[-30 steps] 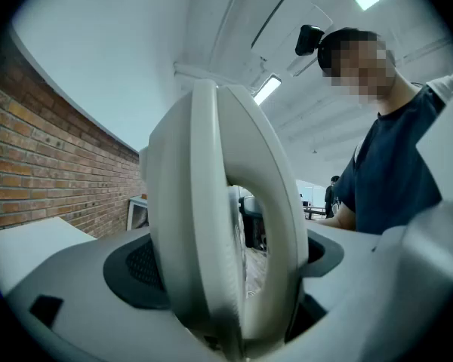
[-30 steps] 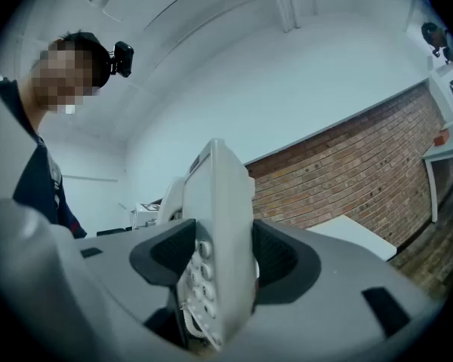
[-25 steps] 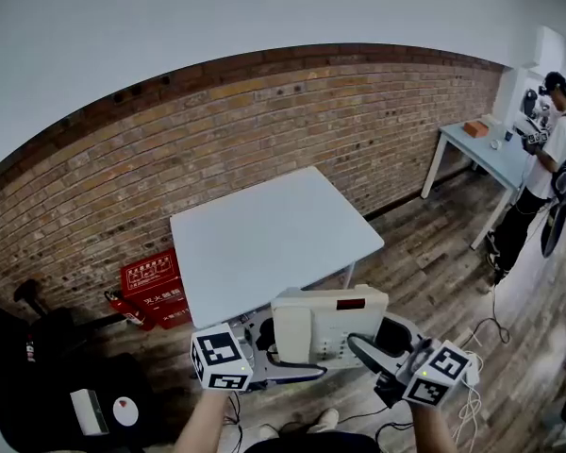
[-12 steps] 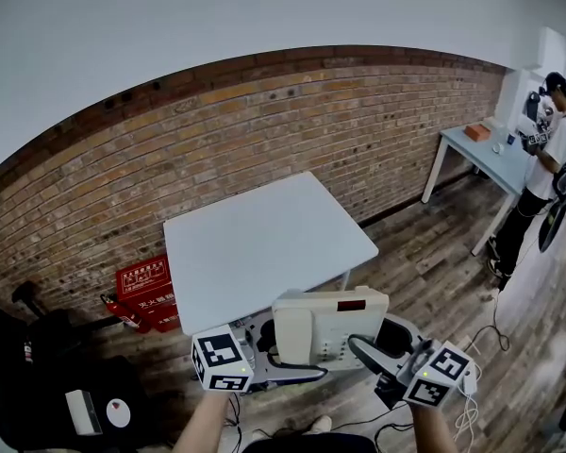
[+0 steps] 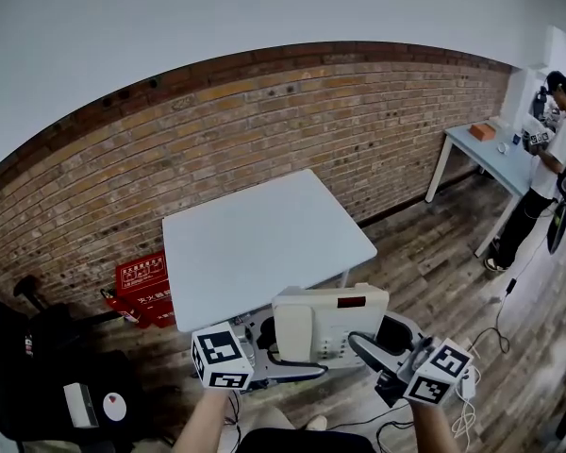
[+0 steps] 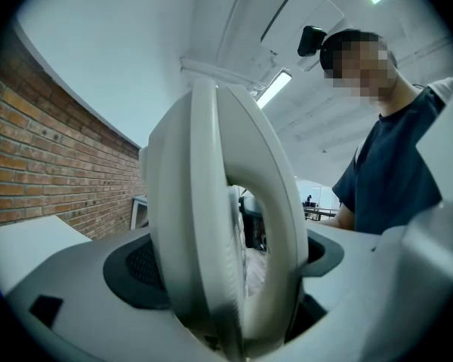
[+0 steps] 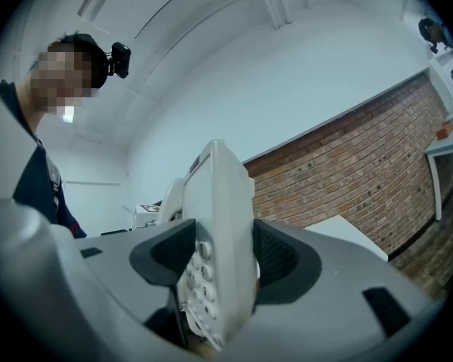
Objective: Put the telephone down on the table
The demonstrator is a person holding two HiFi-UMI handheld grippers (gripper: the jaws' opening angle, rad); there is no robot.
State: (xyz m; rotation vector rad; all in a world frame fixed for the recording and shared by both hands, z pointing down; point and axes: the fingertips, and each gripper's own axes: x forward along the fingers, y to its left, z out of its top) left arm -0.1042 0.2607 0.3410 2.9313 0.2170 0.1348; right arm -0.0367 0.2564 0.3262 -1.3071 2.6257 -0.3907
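Note:
A cream desk telephone (image 5: 327, 324) with its handset on the left and a small dark display hangs in the air just short of the near edge of a white square table (image 5: 262, 239). My left gripper (image 5: 261, 340) is shut on the phone's handset side (image 6: 219, 247). My right gripper (image 5: 382, 340) is shut on its keypad side (image 7: 215, 262). In both gripper views the phone stands edge-on between the dark pads (image 7: 275, 261).
A brick wall (image 5: 264, 130) runs behind the table. A red crate (image 5: 143, 283) sits on the wooden floor to the table's left, with dark bags (image 5: 38, 376) nearer me. At far right a person (image 5: 552, 173) stands by a second white table (image 5: 491, 154). Cables (image 5: 472, 394) lie on the floor.
The view has shifted slightly, so the table sits a little further left. Both grippers keep the same hold on the telephone. The person at far right has shifted a little.

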